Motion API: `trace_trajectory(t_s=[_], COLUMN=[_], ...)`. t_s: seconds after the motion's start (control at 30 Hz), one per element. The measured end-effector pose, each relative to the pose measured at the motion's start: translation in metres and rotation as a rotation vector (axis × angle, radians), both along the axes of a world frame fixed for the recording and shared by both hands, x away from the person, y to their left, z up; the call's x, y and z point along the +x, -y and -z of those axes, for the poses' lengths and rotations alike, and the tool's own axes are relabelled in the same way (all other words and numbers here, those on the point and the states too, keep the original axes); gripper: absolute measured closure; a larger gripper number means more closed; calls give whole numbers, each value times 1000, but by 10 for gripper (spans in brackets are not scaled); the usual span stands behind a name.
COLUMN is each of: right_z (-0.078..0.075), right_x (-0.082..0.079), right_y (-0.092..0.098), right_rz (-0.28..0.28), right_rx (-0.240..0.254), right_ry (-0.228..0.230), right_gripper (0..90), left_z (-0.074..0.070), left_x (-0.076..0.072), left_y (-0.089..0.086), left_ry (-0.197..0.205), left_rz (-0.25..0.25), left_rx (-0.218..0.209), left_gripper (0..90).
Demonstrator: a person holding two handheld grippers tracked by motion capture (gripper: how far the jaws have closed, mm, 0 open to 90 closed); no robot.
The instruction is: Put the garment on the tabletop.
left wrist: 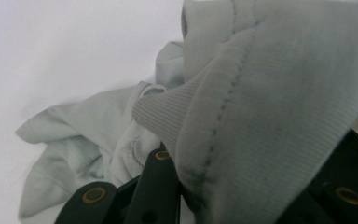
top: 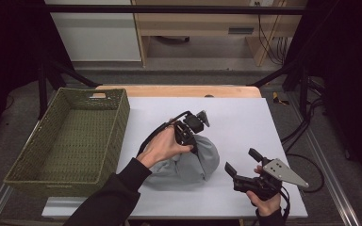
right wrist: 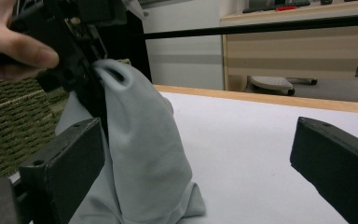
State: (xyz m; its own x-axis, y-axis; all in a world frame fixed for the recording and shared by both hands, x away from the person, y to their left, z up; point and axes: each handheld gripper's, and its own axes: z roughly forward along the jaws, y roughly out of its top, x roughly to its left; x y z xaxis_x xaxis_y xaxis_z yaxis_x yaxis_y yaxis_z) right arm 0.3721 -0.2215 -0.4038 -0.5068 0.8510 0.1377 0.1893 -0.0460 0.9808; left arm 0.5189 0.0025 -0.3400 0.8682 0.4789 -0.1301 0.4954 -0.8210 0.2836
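Here, grey garment (top: pixel 188 162) pinched in left tool (top: pixel 194 141)

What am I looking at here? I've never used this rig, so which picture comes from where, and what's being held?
A person works at a white table with a hand-held two-jaw gripper in each hand. The high view looks down from above; each gripper view comes from a camera on that gripper. The left gripper is shut on a grey garment, pinching its ribbed edge so the cloth hangs in a peak. The right gripper waits beside it, jaws open, holding nothing. A green woven basket sits at the table's left.
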Motion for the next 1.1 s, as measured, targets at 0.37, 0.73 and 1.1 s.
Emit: trace_trajectory(t_s=[0.37, 0.73, 1.1], right_z=[0, -1, -1], right_x=[0, 0, 0], right_y=[1, 1, 2], right_rz=[-4, -2, 0], right_rx=[6, 7, 11], right_ry=[2, -3, 0], right_gripper=[31, 30, 29], left_z=[8, -14, -36], left_x=[-1, -14, -26], left_y=[0, -13, -28], left_ry=[25, 169, 248], left_rz=[12, 15, -35], left_rx=[-73, -207, -343], left_gripper=[384, 100, 41])
